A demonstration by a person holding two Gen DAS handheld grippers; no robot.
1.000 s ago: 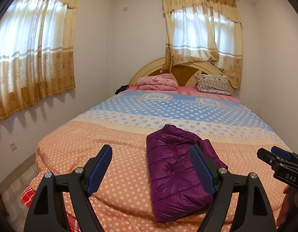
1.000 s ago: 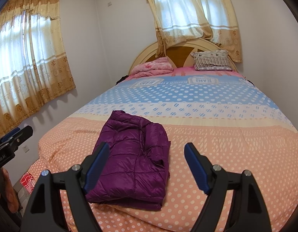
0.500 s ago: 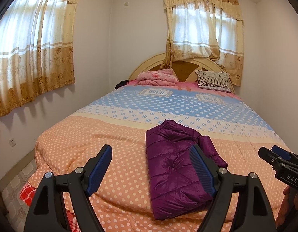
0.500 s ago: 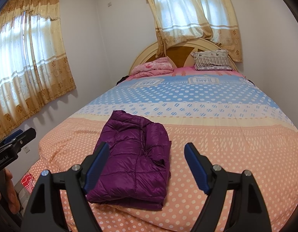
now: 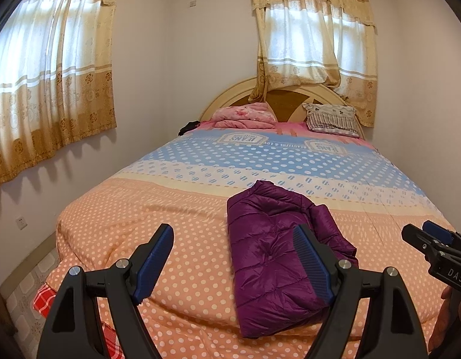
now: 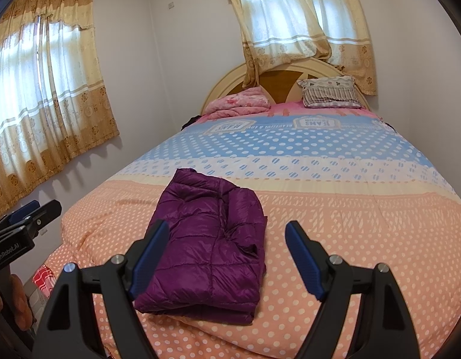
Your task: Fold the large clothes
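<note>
A purple quilted jacket lies folded into a compact rectangle near the foot of the bed, on the orange dotted part of the quilt. In the right wrist view the same jacket sits left of centre. My left gripper hovers open above the foot edge, its right finger in front of the jacket and nothing between the pads. My right gripper is also open and empty, held short of the jacket. Each gripper shows at the edge of the other's view: the right gripper and the left gripper.
The quilt runs from orange dots to blue near the headboard. A pink folded blanket and a striped pillow lie at the head. Curtained windows line the left and far walls. A red checked cloth hangs at the bed's lower left.
The left wrist view has tipped very slightly, so the bed sits a touch lower in frame. Jacket and both grippers have kept their places and openings.
</note>
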